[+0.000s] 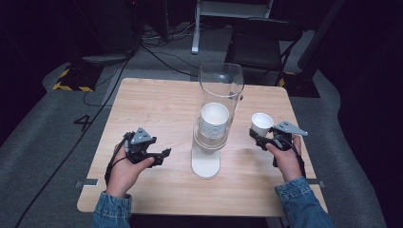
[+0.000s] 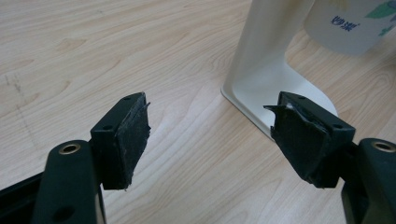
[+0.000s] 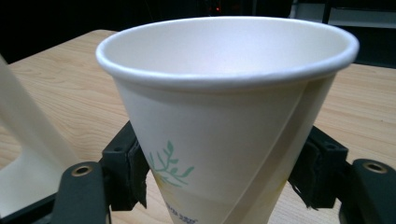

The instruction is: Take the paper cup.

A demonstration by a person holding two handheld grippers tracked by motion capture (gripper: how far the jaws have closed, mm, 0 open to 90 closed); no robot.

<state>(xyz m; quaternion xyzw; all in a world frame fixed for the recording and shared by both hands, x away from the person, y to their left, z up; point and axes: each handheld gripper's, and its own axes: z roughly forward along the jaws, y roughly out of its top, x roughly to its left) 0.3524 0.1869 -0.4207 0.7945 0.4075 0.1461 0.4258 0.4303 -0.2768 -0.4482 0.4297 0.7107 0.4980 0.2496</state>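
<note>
A clear tube cup dispenser [image 1: 219, 95] on a white stand [image 1: 206, 164] rises at the middle of the wooden table [image 1: 157, 104], with a stack of white paper cups [image 1: 214, 121] inside. My right gripper [image 1: 259, 138], to the right of the dispenser, is shut on a white paper cup [image 1: 262, 123] with a green leaf print [image 3: 233, 126], held upright. My left gripper [image 1: 164, 154] hovers left of the stand's base, open, nothing between its pads [image 2: 123, 135]. The stand's foot [image 2: 266, 88] lies just beyond the left jaws.
A dark chair [image 1: 259, 47] stands behind the table's far edge. Cables [image 1: 161, 52] trail over the grey floor at the back, and a metal frame leg [image 1: 196, 28] stands there. Bare wood lies to the left of the dispenser.
</note>
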